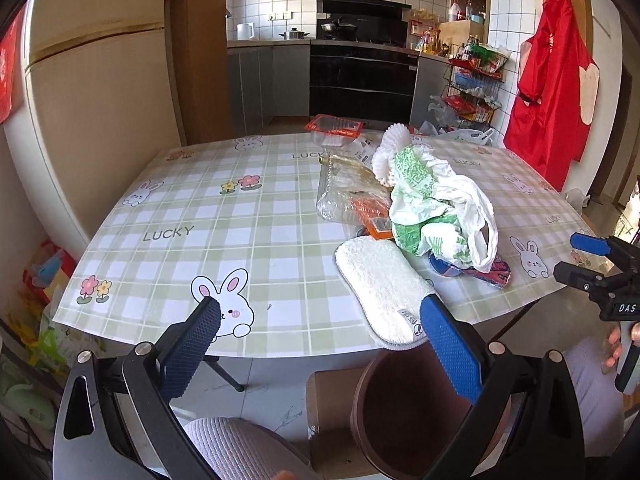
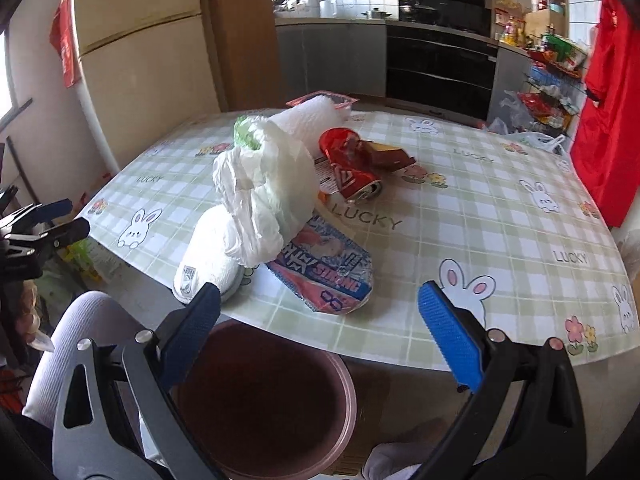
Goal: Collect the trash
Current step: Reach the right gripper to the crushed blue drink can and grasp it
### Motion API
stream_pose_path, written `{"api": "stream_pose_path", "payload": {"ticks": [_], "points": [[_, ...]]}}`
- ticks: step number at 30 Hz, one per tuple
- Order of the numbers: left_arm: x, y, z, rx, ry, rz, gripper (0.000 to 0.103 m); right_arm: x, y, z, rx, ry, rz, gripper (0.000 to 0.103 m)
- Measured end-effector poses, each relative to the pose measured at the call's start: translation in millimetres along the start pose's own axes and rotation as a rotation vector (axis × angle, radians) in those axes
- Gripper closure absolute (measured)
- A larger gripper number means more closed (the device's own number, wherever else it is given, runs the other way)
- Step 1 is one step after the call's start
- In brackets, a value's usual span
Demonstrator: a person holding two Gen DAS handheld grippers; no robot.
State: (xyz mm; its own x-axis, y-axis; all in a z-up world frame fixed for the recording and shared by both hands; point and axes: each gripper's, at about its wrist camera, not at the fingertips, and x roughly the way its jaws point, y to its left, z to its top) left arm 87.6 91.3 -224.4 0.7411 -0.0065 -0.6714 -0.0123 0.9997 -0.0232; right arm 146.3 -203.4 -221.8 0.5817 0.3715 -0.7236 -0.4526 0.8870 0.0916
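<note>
The left gripper (image 1: 320,314) has its knurled blue fingers (image 1: 448,344) spread wide with nothing between them; the right gripper (image 2: 320,306) is likewise wide apart and bare. Below both sits a round brown bin (image 2: 264,396) at the counter (image 1: 168,208) edge, its glossy checked cloth printed with rabbits. On it: a fluffy white cloth (image 1: 380,284), crumpled white-green plastic bag (image 1: 432,208), clear wrapper (image 1: 348,192), foil snack packet (image 2: 324,272) and crushed red can (image 2: 352,168).

The tablecloth (image 1: 192,208) is green-and-white check with bunnies and flowers. The bag (image 1: 436,200) is white and green, the bin (image 2: 264,400) brown.
</note>
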Motion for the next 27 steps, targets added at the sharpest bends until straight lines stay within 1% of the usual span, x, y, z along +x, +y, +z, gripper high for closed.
{"api": "stream_pose_path", "payload": {"ticks": [2,5,7,10,13,16,20,21,24,26,27], "points": [[5,3,-1,-0.018,0.014,-0.01,0.005,19,3,2,-0.057,0.05,0.016,0.006],[8,7,-1,-0.039,0.021,-0.009,0.005,49,16,5,-0.17,0.115,0.001,0.006],[9,9,-1,-0.048,0.025,-0.01,0.005,59,24,8,-0.224,0.136,-0.005,0.006],[9,12,-1,-0.052,0.023,-0.003,0.005,57,34,15,-0.239,0.124,0.019,0.006],[9,15,0,-0.055,0.025,-0.003,0.005,43,43,21,-0.232,0.076,0.059,0.006],[12,14,0,-0.069,0.032,-0.019,0.006,39,50,20,-0.264,0.054,0.039,0.006],[14,7,-1,-0.054,0.038,-0.039,0.006,51,45,17,-0.276,0.097,-0.004,0.006],[14,4,-1,-0.047,0.038,-0.04,0.006,52,44,18,-0.269,0.104,-0.005,0.006],[15,2,-1,-0.045,0.041,-0.051,0.006,47,42,23,-0.254,0.082,0.017,0.006],[18,1,-2,-0.061,0.049,-0.074,0.006,53,47,22,-0.296,0.097,-0.005,0.006],[20,0,-3,-0.072,0.053,-0.089,0.007,59,49,21,-0.327,0.11,-0.035,0.006]]}}
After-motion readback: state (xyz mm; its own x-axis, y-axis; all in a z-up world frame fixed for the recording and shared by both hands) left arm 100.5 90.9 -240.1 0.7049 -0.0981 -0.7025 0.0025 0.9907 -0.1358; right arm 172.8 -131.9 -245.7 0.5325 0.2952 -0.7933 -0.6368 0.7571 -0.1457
